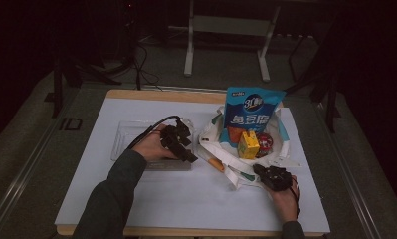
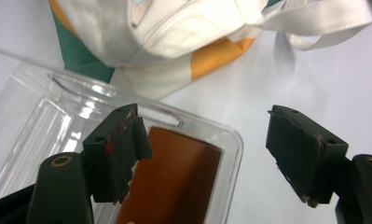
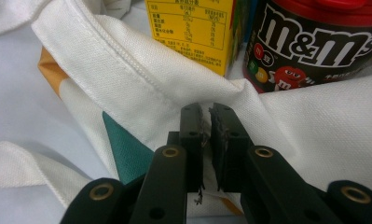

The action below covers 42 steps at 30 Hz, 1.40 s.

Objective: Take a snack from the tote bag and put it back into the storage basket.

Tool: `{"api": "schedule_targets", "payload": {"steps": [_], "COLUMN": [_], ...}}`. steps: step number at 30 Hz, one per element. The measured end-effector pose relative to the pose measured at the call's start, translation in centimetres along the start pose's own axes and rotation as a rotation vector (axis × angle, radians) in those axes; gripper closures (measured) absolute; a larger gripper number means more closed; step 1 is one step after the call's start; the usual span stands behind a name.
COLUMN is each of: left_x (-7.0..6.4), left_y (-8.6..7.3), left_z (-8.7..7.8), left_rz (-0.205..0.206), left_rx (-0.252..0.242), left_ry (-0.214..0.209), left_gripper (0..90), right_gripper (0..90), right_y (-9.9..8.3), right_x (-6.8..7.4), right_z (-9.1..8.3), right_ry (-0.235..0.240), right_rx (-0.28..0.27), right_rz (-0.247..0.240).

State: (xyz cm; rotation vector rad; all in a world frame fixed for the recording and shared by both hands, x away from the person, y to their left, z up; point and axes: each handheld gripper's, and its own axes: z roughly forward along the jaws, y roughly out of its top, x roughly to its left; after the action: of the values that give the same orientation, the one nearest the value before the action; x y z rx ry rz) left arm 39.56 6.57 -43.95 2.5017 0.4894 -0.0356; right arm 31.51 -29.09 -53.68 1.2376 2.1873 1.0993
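A dim room surrounds a pale tabletop (image 1: 186, 199) with a wooden rim; grey floor and a white metal frame (image 1: 226, 40) lie beyond its far edge. The landmark here is the white tote bag (image 1: 221, 149) with green and orange patches, spread open on the right half of the tabletop. Left of the bag the surface is wide and bare out to the left edge, and the near strip in front of the bag is also bare. The bag's right side lies close to the tabletop's right edge.

Standing at the back of the bag is a blue snack packet (image 1: 250, 110). In front of it, inside the bag, are a yellow carton (image 1: 248, 144) and, just right of that, a dark M&M's tub (image 1: 263, 142) with a red lid.

Just left of the bag lies a clear plastic tray (image 1: 131, 137). The left gripper (image 1: 186, 152) hovers over the tray's near right corner, its jaws spread wide and holding nothing; an orange-brown surface (image 2: 174, 182) shows through the tray there.

At the bag's near right edge the right gripper (image 1: 263, 172) has its jaws nearly closed, pinching the white fabric rim.
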Motion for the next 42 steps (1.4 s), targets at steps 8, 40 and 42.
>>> {"api": "schedule_targets", "payload": {"steps": [8,40,42], "left_x": [-0.5,-1.2,-1.5], "left_y": [0.2,2.3,2.6], "left_z": [-1.0,-2.2,-2.0], "left_rz": [0.014,-0.014,0.003], "left_rx": [-0.060,-0.237,-0.227], "left_ry": [0.024,-0.007,-0.004], "left_gripper": [26.7,30.7,32.2], "right_gripper": [82.2,80.7,80.1], "right_y": [0.0,0.0,0.0], "right_x": [0.0,0.0,0.0], "right_z": [0.0,0.0,0.0], "right_ry": [0.001,0.006,0.005], "right_rx": [-0.001,-0.005,-0.006], "right_rz": [-0.003,0.002,0.000]}}
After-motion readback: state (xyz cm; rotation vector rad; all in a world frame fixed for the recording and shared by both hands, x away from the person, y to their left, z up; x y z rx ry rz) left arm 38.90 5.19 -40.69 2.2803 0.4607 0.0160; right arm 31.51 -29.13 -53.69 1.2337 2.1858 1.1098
